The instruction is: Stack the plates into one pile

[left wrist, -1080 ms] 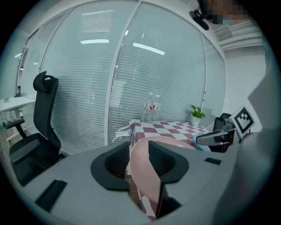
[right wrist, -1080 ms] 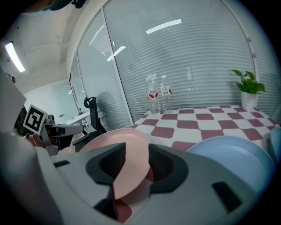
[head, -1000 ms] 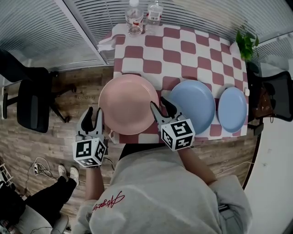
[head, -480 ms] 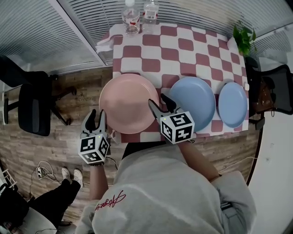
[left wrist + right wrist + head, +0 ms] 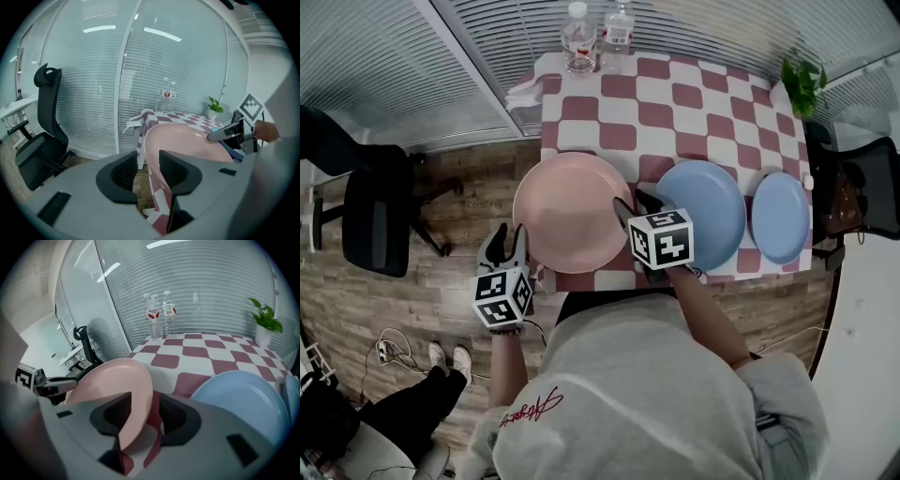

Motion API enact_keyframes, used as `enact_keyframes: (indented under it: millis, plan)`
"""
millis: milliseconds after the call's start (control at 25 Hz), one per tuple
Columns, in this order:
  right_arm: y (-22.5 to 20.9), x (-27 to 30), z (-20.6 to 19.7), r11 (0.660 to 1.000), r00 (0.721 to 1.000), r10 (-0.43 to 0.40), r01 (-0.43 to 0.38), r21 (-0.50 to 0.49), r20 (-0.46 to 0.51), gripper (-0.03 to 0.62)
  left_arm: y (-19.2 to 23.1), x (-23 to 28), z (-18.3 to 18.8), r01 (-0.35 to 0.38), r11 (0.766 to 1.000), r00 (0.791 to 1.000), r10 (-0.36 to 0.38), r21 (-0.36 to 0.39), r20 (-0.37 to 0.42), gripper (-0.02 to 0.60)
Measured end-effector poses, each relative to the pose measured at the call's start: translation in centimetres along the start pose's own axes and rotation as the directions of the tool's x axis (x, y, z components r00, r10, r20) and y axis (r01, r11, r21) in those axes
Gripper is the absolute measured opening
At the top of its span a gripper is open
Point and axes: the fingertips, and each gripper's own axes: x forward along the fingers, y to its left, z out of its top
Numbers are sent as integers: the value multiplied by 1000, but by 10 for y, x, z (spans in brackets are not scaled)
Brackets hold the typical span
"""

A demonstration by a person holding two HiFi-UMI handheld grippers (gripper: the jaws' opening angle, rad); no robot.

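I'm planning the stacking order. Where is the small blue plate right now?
In the head view, the small blue plate lies at the right end of the checkered table, just right of the large blue plate and in front of the potted plant.

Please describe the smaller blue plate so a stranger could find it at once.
On the checked table, follow the near edge to the right end, by the potted plant: there lies the smaller blue plate. Its neighbour, the larger blue plate, has the same colour but is wider.
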Motion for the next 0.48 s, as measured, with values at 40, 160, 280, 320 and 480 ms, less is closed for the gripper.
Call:
enact_keyframes:
  millis: [40, 160, 280, 320, 480]
  plan:
    - [-1, 0, 0, 1000, 1000, 1, -1, -2, -8, 182, 0, 1, -1, 0, 1000, 1000, 0, 0, -6, 141]
    - [0, 3, -2, 1000, 999, 8, -9, -23, -43, 144, 1, 3, -5, -1, 1000, 1000, 1, 4, -27, 141]
    - [3, 6, -7, 998, 995, 14, -21, -67, -95, 144, 0, 5, -8, 0, 1000, 999, 1, 9, -49, 141]
    - [3, 7, -8, 997, 994, 14, -23, -80, -110, 144, 0, 6, -10, 1, 1000, 998, 0, 11, -59, 141]
    - [6, 9, -11, 993, 990, 14, -31, -117, -140, 144, -5, 8, -17, 11, 1000, 995, -8, 23, -99, 141]
